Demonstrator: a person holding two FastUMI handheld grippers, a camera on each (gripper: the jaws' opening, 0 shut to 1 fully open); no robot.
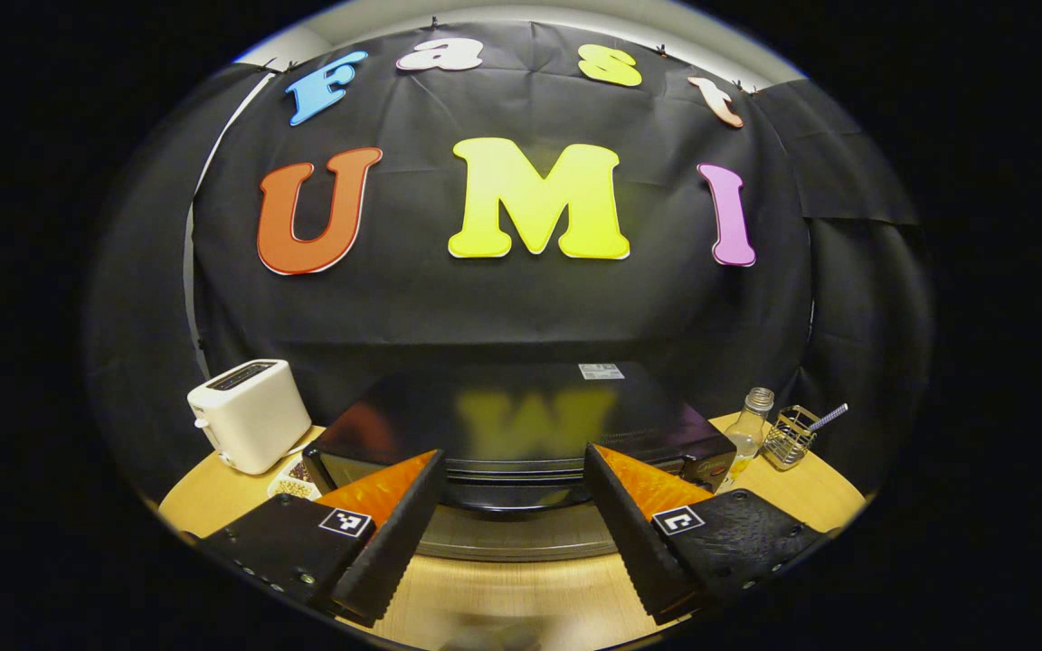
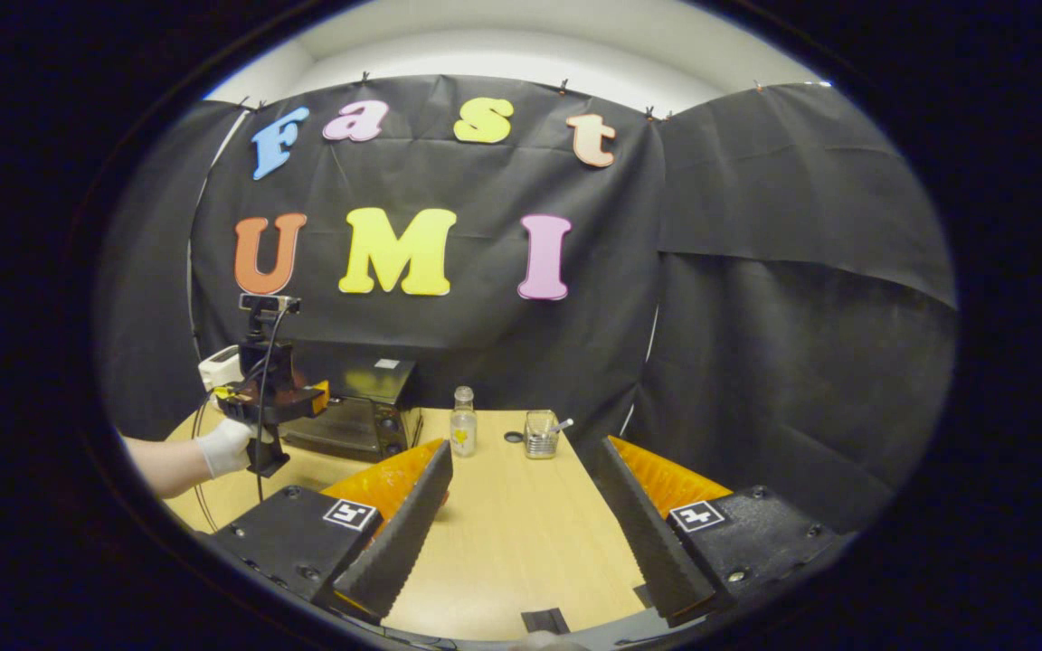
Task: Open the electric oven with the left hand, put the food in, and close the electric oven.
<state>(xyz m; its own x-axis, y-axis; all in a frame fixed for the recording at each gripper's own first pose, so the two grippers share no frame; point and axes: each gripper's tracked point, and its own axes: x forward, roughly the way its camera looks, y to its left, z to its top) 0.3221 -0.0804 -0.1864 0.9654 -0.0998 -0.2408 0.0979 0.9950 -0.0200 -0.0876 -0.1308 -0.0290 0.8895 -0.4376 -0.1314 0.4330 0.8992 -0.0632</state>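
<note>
The black electric oven [image 1: 521, 407] sits right ahead in the left gripper view, seen from above, its handle bar just past the fingertips. My left gripper [image 1: 515, 452] is open, its fingers either side of the oven's front top edge and gripping nothing. The door looks shut. A small dish of food [image 1: 293, 479] lies left of the oven. In the right gripper view, a gloved hand [image 2: 224, 449] holds the left gripper [image 2: 304, 398] at the oven [image 2: 367, 420]. My right gripper [image 2: 523, 448] is open and empty over the wooden table [image 2: 521, 542].
A white toaster [image 1: 250, 414] stands left of the oven. Right of the oven are a glass bottle [image 2: 462, 422], a small dark cap [image 2: 513, 437] and a wire holder [image 2: 541, 434] with a utensil in it. Black cloth walls close the back and right.
</note>
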